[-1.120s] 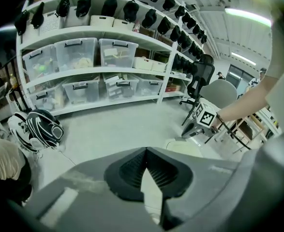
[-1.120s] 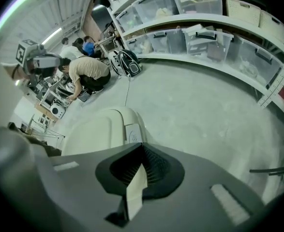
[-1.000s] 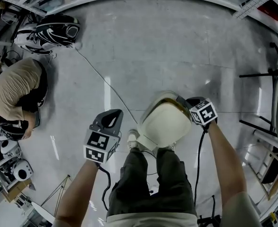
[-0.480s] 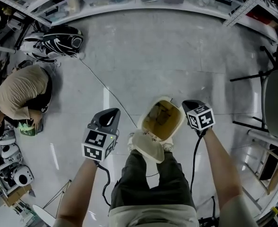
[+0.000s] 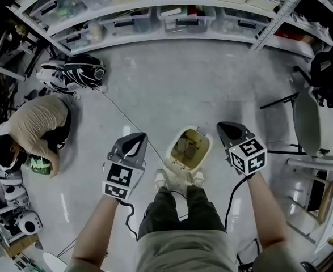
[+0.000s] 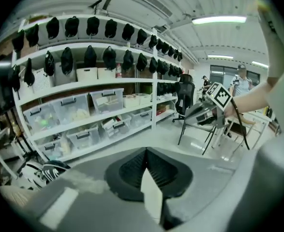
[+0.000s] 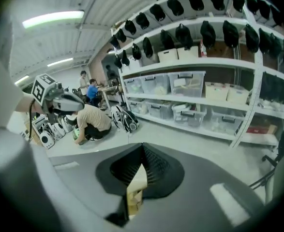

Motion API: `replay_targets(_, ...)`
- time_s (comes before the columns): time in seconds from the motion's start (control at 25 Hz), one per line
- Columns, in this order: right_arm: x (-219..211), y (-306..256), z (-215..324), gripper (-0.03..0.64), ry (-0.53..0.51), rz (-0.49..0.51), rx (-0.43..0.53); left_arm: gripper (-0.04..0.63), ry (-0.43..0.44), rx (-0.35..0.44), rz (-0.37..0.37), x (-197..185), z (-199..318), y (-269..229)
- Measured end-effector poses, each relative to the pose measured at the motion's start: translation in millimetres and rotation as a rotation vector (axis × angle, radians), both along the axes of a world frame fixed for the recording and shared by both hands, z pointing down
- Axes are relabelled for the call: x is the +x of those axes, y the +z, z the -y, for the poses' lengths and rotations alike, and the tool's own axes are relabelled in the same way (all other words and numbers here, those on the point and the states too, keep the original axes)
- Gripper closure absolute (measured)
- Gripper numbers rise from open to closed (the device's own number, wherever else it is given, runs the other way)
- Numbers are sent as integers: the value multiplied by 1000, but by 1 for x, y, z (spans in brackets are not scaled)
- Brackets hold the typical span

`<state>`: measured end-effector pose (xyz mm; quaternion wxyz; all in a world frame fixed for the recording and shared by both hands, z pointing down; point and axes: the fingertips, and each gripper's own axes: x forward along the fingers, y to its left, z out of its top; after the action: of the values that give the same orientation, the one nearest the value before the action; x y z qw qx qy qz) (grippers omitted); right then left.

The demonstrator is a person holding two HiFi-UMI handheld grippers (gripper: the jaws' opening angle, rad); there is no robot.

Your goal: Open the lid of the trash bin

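The cream trash bin stands on the floor just ahead of the person's shoes in the head view. Its lid is swung open towards the shoes, and the yellowish inside shows. My left gripper hangs in the air to the bin's left, jaws together and holding nothing. My right gripper hangs to the bin's right, also shut and apart from the bin. In the left gripper view my left gripper points at the shelves. My right gripper points across the room in the right gripper view.
Shelves with clear storage boxes line the far wall. A person crouches at the left beside a black-and-white bag. A thin cable crosses the floor. A chair stands at the right, and white devices lie at lower left.
The lid went from lying over the bin to hanging open. My right gripper came away from the bin's rim. The head view rose, so the bin looks smaller.
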<state>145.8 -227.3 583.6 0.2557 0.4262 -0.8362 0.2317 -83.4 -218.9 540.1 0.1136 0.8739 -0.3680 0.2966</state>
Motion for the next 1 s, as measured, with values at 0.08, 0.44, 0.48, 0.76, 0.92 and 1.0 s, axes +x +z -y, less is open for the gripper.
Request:
replay_targets(0.08, -5, -50, -2, 614, 7, 13, 79, 593, 22, 59, -2, 3, 0, -32)
replay_targets(0.44, -17, -231, -36, 614, 68, 100, 366, 592, 31, 269, -86, 8, -9, -174)
replay_targets(0.48, -19, -246, -41, 614, 70, 109, 391, 592, 31, 284, -104, 9, -12, -188)
replay_targets(0.76, -36, -333, -85, 614, 117, 125, 595, 592, -18, 363, -233, 16, -37, -266)
replay_targets(0.92, -41, -366, -106, 614, 127, 139, 671, 592, -50, 416, -238, 9, -48, -291)
replay_targets(1.0, -41, -379, -111, 614, 125, 135, 699, 592, -51, 436, -241, 6, -51, -302)
